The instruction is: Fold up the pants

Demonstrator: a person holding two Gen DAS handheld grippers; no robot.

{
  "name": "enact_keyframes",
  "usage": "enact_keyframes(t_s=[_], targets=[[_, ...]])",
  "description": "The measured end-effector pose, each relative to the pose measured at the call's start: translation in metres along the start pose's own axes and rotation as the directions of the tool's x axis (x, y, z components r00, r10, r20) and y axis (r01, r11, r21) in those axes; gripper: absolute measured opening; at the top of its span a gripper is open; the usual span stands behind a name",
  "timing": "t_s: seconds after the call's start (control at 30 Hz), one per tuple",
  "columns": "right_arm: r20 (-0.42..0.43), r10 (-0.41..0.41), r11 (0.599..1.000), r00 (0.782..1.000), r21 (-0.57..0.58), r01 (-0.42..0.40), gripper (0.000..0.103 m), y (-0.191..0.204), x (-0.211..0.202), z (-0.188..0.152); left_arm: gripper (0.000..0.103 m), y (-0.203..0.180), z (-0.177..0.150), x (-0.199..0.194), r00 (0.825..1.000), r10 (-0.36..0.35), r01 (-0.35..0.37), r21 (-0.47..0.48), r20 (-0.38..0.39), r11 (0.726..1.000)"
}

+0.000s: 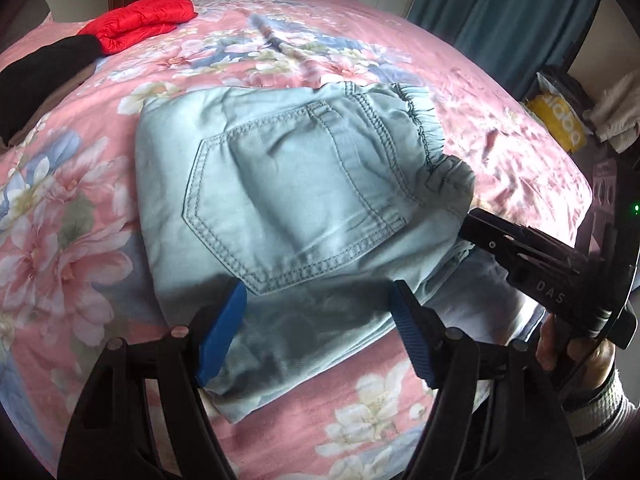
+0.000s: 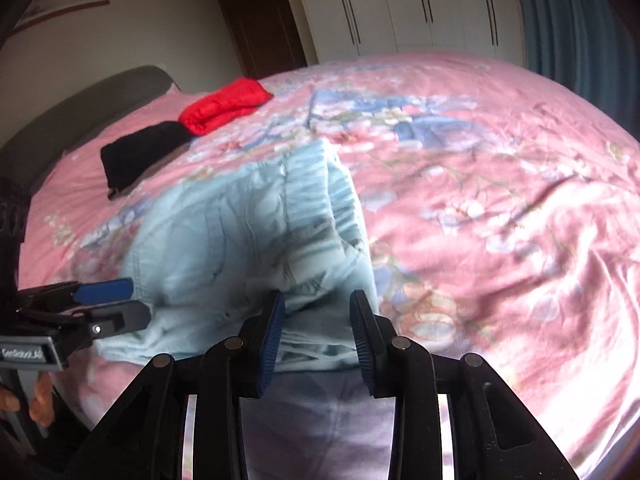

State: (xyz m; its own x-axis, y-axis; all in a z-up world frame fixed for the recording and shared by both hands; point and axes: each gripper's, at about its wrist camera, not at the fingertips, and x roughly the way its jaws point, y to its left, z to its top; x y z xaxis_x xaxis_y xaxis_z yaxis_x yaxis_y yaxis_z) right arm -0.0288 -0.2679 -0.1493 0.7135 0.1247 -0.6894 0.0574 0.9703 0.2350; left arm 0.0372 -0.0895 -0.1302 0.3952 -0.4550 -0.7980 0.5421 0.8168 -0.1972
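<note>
Light blue pants [image 1: 288, 200] lie folded into a compact stack on the pink floral bedspread [image 1: 80, 208], back pocket up and elastic waistband at the far right. My left gripper [image 1: 320, 320] is open, its blue pads astride the near edge of the stack. My right gripper [image 2: 316, 332] is open at the stack's near right corner [image 2: 248, 248], with fabric lying between its pads. In the left wrist view the right gripper [image 1: 532, 264] comes in from the right beside the pants. In the right wrist view the left gripper [image 2: 96, 308] shows at the left edge of the pants.
A folded red garment [image 1: 140, 20] and a black garment [image 1: 44, 76] lie at the far left of the bed. A yellow bag [image 1: 560, 124] and clutter stand beyond the right edge. Wardrobe doors [image 2: 420, 4] and a blue curtain [image 1: 500, 12] lie behind.
</note>
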Motion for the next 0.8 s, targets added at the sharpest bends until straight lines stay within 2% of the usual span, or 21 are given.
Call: enact_keyframes(t_s=[0.17,0.23,0.33,0.53,0.63,0.8], targets=[[-0.006,0.016,0.999,1.0,0.029,-0.016,0.035,-0.011,0.0,-0.003,0.075,-0.002,-0.002,-0.002,1.0,0.015,-0.015,-0.001,-0.014,1.0],[-0.021,0.008,0.999,1.0,0.043,-0.007,0.042,-0.013,0.0,-0.005,0.075,-0.005,-0.006,-0.006,1.0,0.023,-0.023,-0.004,-0.006,1.0],[-0.028,0.049,0.994,0.998,0.101,-0.046,0.043,-0.021,0.0,-0.012,0.076,-0.009,-0.012,-0.009,0.999,0.044,-0.044,0.017,-0.001,0.999],[-0.04,0.085,0.987,0.996,0.137,-0.079,0.043,-0.026,0.0,-0.013,0.076,-0.012,-0.025,-0.014,0.997,0.071,-0.072,0.044,0.016,0.996],[-0.037,0.099,0.984,0.994,0.151,-0.092,0.044,-0.029,0.001,-0.014,0.076,-0.012,-0.032,-0.017,0.997,0.079,-0.08,0.038,0.016,0.996],[-0.022,0.11,0.98,0.994,0.167,-0.105,0.044,-0.028,-0.024,-0.019,0.076,-0.001,-0.049,-0.036,0.998,0.058,-0.057,-0.021,0.035,0.998]])
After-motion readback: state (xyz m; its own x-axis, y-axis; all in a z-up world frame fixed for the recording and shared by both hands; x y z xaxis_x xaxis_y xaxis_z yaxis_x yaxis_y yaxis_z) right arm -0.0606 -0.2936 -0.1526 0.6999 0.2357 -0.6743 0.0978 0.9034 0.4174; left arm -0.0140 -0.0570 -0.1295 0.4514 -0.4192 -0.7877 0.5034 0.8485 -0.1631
